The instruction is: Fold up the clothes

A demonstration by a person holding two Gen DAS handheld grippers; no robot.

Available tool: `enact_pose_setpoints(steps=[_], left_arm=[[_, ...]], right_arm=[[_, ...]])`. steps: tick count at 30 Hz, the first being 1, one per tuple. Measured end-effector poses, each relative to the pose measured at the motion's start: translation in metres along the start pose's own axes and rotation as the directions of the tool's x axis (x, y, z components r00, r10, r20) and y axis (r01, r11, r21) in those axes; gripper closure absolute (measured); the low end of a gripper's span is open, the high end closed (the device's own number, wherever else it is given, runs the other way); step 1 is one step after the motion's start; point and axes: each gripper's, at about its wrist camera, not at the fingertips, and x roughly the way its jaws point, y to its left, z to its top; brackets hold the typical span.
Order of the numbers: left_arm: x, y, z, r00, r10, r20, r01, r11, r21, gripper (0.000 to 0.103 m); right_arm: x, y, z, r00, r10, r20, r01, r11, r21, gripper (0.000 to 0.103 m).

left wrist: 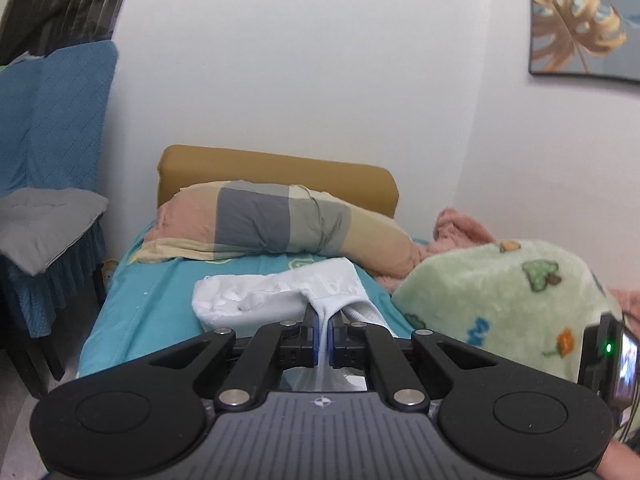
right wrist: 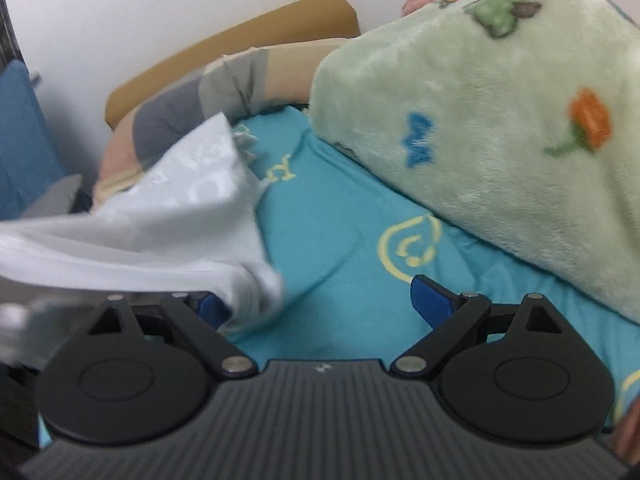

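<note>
- The left gripper (left wrist: 323,334) is clenched on a bunched fold of the white cotton garment (left wrist: 276,294), which trails forward onto the turquoise bed sheet (left wrist: 140,304).
- The right gripper (right wrist: 320,300) is released, blue pads apart, garment draped over its left finger.
- Beyond: pale green fleece blanket (right wrist: 480,120), patchwork pillow (left wrist: 272,224), mustard headboard (left wrist: 276,168).

The garment (left wrist: 272,292) lies on the bed sheet (left wrist: 152,312), in front of the pillow (left wrist: 276,224), which leans against the headboard (left wrist: 276,168) at the wall. The blanket (left wrist: 508,300) is piled on the bed to the right of the garment, and the chair (left wrist: 52,152) stands beside the bed on the left. The left gripper (left wrist: 323,334) pinches the near edge of the garment, and the right gripper (right wrist: 320,300) is over the sheet, with the garment at its left finger.
</note>
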Motion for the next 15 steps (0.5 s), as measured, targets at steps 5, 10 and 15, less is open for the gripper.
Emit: enact_pose_setpoints(steps=[5, 10, 15], left_arm=[[-0.016, 0.010, 0.009, 0.999, -0.005, 0.032, 0.006, 0.999, -0.049, 0.099], [-0.013, 0.022, 0.011, 1.000, -0.016, -0.004, 0.016, 0.995, -0.099, 0.098], [0.004, 0.018, -0.005, 0.995, -0.014, -0.100, 0.009, 0.999, -0.052, 0.094]], right_arm=[[-0.045, 0.006, 0.011, 0.942, -0.086, 0.325, 0.107, 0.993, -0.046, 0.009], [-0.109, 0.032, 0.012, 0.757, 0.011, 0.653, 0.130, 0.978, -0.166, 0.008], [-0.120, 0.051, 0.004, 0.712, 0.088, 0.696, 0.166, 0.943, -0.289, 0.008]])
